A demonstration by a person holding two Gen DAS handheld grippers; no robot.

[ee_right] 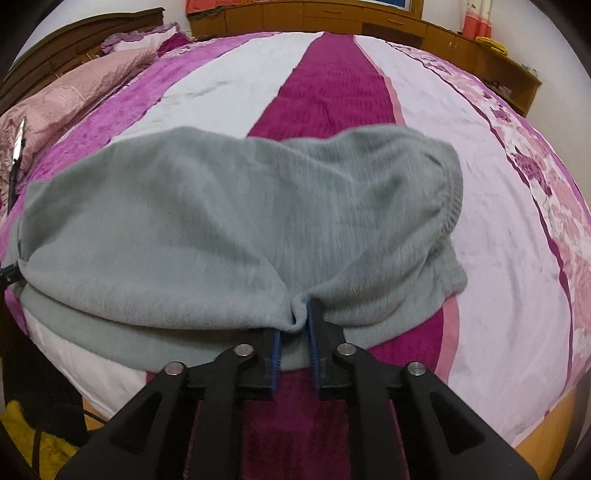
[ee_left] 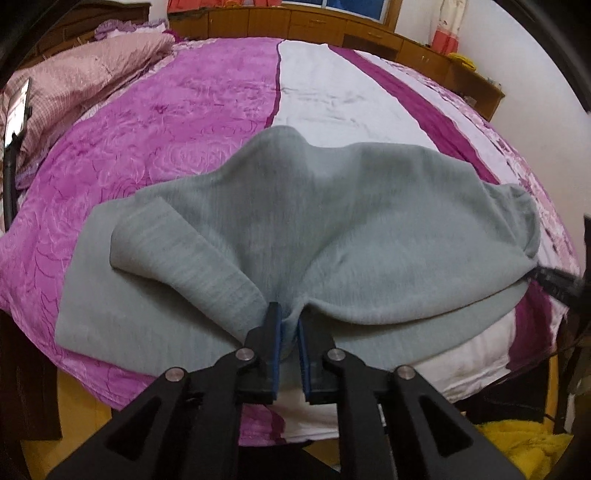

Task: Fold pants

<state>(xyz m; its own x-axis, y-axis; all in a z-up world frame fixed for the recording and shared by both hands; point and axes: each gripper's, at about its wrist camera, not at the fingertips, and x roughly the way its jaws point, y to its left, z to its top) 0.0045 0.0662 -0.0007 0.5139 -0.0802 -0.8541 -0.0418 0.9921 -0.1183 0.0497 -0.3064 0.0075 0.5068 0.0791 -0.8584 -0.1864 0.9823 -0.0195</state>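
Left gripper (ee_left: pixel 289 317): we have both blue-padded fingers (ee_left: pixel 274 347) pinched on a bunch of the grey pants (ee_left: pixel 332 229), cloth gathered right between the tips. Right gripper (ee_right: pixel 295 317): same, fingers (ee_right: pixel 313 332) clamped on a puckered fold of the pants (ee_right: pixel 207 221) at the tips.

Just ahead of our left fingers the top layer is lifted and drapes over a lower grey layer that lies flat on the bed cover (ee_left: pixel 155 122). A loose flap of the cloth curls over to the left of the fingers. To the right of them, the pinched edge runs out toward the other gripper, seen as a dark shape at the frame's right edge.

In the right wrist view the lifted layer spreads ahead and to the left of the fingers, lower layer showing under its near edge. The ribbed elastic waistband (ee_right: pixel 452 206) sits ahead and to the right of the fingers.

Beyond the pants: striped pink, white and magenta bed cover (ee_right: pixel 332 85). Far left of the fingers, a pink quilt (ee_left: pixel 92 70) bunched up. Farthest out, wooden cabinets (ee_right: pixel 332 18) along the wall.
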